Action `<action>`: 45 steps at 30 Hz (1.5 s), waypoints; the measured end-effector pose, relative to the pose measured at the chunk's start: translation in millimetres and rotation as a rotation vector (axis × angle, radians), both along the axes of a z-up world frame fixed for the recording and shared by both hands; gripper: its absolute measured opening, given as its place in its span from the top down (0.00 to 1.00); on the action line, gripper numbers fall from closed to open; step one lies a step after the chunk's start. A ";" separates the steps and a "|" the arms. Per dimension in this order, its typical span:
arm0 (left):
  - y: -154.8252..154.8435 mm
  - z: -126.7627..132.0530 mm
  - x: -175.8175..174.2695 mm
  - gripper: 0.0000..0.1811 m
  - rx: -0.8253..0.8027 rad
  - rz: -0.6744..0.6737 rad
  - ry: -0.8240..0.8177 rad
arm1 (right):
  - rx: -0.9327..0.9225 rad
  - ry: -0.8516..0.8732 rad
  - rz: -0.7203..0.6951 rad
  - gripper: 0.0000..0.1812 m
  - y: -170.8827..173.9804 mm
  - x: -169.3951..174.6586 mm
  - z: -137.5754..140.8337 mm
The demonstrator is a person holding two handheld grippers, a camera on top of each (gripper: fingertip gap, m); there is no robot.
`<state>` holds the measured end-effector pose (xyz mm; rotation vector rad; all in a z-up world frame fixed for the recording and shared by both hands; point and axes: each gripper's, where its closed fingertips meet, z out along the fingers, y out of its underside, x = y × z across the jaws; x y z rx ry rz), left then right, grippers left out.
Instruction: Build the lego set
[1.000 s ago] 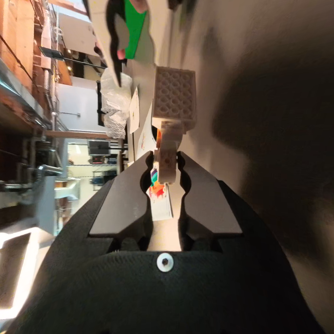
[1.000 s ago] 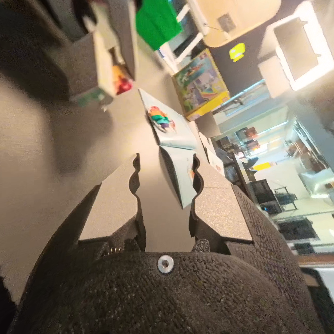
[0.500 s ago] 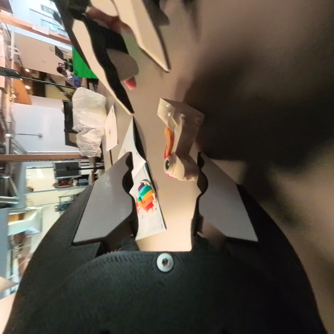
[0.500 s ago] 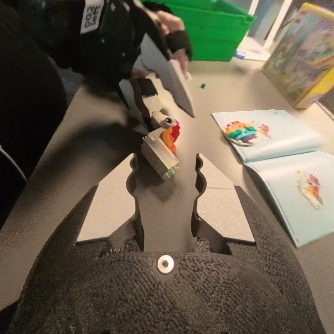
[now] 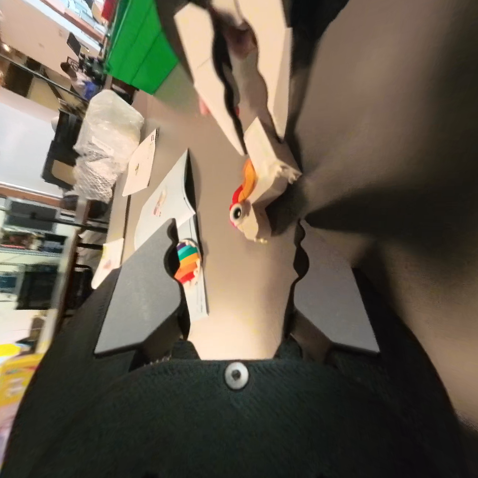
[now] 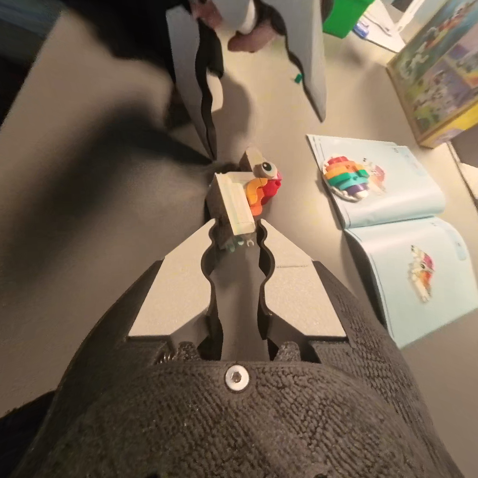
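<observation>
The lego model [image 6: 238, 204] is a white animal with an eye and a red and orange mane, lying on the grey table [image 6: 129, 232]. My right gripper [image 6: 236, 227] is shut on the model's white rear end. In the left wrist view the model [image 5: 269, 176] lies ahead of my left gripper [image 5: 236, 227], which is open wide and empty, just short of the head. The right gripper [image 5: 261, 142] shows beyond it, its fingers on either side of the white block. The left gripper [image 6: 266, 139] shows open behind the model in the right wrist view.
An open instruction booklet [image 6: 388, 207] lies right of the model; it also shows in the left wrist view [image 5: 168, 207]. A lego box [image 6: 439, 64], a green bin [image 5: 139, 51], a plastic bag [image 5: 108, 137] and a small green piece [image 6: 298, 77] lie farther off. The grippers' ends are close to 7 cm from one another.
My left gripper let go of the model's head, opened wide and drew back. My right gripper moved in over the table and closed on the model's rear end.
</observation>
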<state>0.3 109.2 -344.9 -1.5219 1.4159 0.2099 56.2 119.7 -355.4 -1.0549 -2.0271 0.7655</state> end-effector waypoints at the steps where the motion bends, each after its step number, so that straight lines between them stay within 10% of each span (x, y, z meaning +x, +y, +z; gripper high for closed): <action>1: -0.1 1.9 -3.3 0.50 -0.031 0.016 -0.065 | 0.020 0.001 -0.010 0.85 -0.4 3.5 -0.5; 8: 6.7 50.3 -15.4 0.43 -0.192 -0.005 -0.701 | -0.189 0.082 -0.048 0.77 3.4 11.0 19.7; 12: 22.9 73.6 -47.1 0.40 -0.136 0.109 -0.911 | -0.041 0.663 -0.386 0.95 89.1 24.0 99.1; 16: 30.6 89.4 -80.1 0.65 0.007 0.235 -0.973 | 0.256 0.872 -0.787 1.00 157.2 72.0 118.6; 25: 22.7 89.4 -63.6 0.92 0.081 0.237 -0.787 | 0.463 0.704 -0.808 1.00 172.2 58.9 92.3; 31: -61.7 151.4 -42.2 0.97 0.143 0.182 -0.856 | 0.423 0.727 -0.838 1.00 178.9 66.5 95.2; 45: -181.1 131.3 -315.6 0.94 0.271 1.222 -0.680 | 0.374 0.754 -0.997 1.00 202.4 89.6 97.1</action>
